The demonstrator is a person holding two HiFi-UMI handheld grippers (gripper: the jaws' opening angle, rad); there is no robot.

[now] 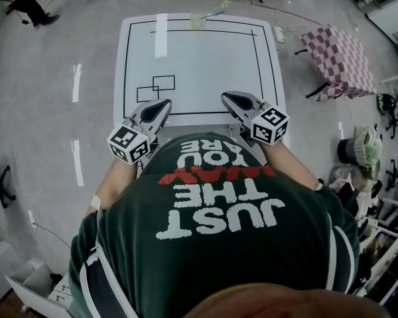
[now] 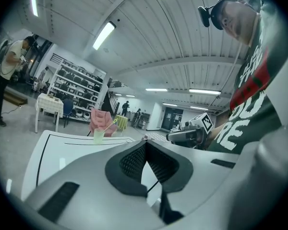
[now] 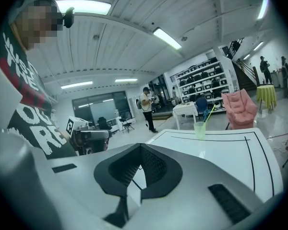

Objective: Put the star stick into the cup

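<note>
**A:** Start closest in. What are the tongs doing?

**B:** Both hang low against the person's dark green printed T-shirt [image 1: 219, 211], at the near edge of the white rectangular table with black border lines [image 1: 205, 65]. The left gripper [image 1: 164, 103] has its jaws pressed together with nothing between them. The right gripper [image 1: 228, 97] is the same, closed and empty.

**A:** And further out?

**B:** Bare tabletop, with two small overlapping rectangles outlined in black [image 1: 156, 88] ahead of the left tong. Right at the far edge stands the pale green translucent plastic cup [image 1: 198, 20]. The thin yellow-green star stick [image 1: 212, 10] is inside it, leaning out over the rim towards the right.

**A:** So the job looks finished. What could spoil it?

**B:** Mostly that cup. It looks light, it sits at the table's far rim, and the leaning stick puts weight to one side. A bump to the table, or a long reach across that clips the stick, might tip the cup off the far side. Also, closed jaws would shove it rather than grip it.
</note>
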